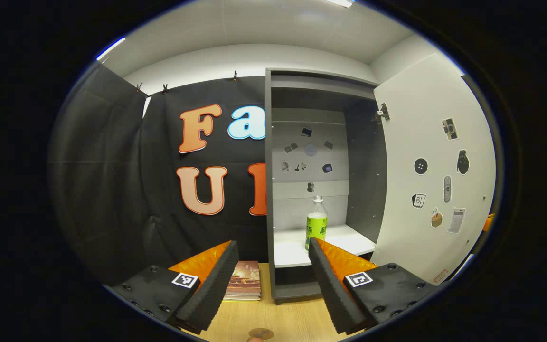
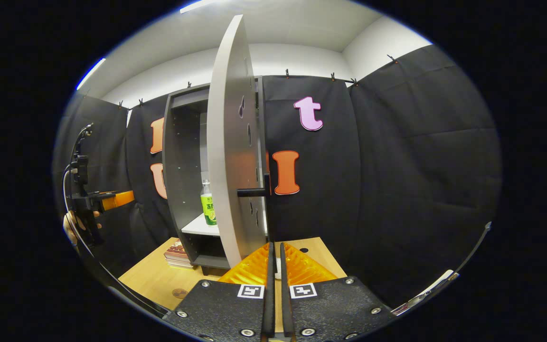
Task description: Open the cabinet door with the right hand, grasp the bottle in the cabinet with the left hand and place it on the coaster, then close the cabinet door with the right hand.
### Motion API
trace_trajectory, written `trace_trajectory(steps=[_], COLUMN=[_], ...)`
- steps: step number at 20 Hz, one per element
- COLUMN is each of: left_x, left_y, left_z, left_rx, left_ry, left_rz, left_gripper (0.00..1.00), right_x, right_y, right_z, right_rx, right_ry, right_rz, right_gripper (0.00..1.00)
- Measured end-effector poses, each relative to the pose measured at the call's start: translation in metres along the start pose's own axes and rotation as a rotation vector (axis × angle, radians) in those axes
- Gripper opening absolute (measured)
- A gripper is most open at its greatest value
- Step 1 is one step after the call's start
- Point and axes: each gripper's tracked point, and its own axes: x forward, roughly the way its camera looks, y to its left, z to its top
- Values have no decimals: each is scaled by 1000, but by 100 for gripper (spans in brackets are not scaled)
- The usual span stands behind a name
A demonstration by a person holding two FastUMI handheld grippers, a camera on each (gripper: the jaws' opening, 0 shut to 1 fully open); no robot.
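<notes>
The grey cabinet [image 1: 269, 190] stands open, its white door [image 1: 432, 180] swung out to the right. Inside, a clear bottle with a green label [image 1: 316, 222] stands upright on the white shelf [image 1: 344, 240]. My left gripper [image 1: 273, 244] is open, short of the cabinet, its fingers framing the shelf's front. A small round brown coaster [image 1: 260, 333] lies on the table just below it. In the right gripper view the door [image 2: 228, 156] is edge-on with its black handle [image 2: 254, 192]. My right gripper [image 2: 276, 247] is shut, empty, just below and short of the door. The bottle [image 2: 208, 204] peeks past the door.
A stack of books [image 1: 244, 281] lies on the wooden table [image 1: 292, 318] left of the cabinet's foot. In the right gripper view a hand [image 2: 71, 225] holds the left gripper [image 2: 112, 199] at far left, and the coaster [image 2: 179, 293] rests on the table.
</notes>
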Motion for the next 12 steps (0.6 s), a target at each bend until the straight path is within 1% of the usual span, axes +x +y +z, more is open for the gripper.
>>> trace_trajectory(steps=[3, 4, 5, 6, 7, 8, 9, 10, 11, 12], left_x=[26, 35, 45, 54, 66, 77, 89, 100, 109, 119], left_y=[-24, -33, -40, -45, -53, -57, -61, -64, -67, -71], left_z=[-5, -5, -5, -5, -6, -8, -9, -11, -14, -16], left_rx=[-27, -40, -42, -37, -27, -20, -19, -18, -23, -33], left_ry=[-8, -12, -18, -27, -31, -33, -37, -35, -31, -28], left_rz=[-33, -40, -49, -55, -64, -68, -72, -75, -80, -93], left_gripper=[96, 94, 96, 94, 94, 97, 97, 97, 94, 96], right_x=[-5, -6, -6, -8, -9, -12, -12, -12, -13, -15], right_y=[-17, -20, -22, -24, -27, -30, -35, -39, -43, -46], right_z=[3, 4, 4, 3, 4, 3, 3, 3, 4, 4], right_rx=[30, 41, 53, 64, 71, 73, 70, 64, 59, 56], right_ry=[-4, -7, -7, -7, -4, 1, 3, 1, -1, -6], right_rz=[-32, -36, -40, -47, -57, -69, -83, -94, -105, -115], right_gripper=[6, 8, 12, 12, 23, 18, 31, 31, 46, 54])
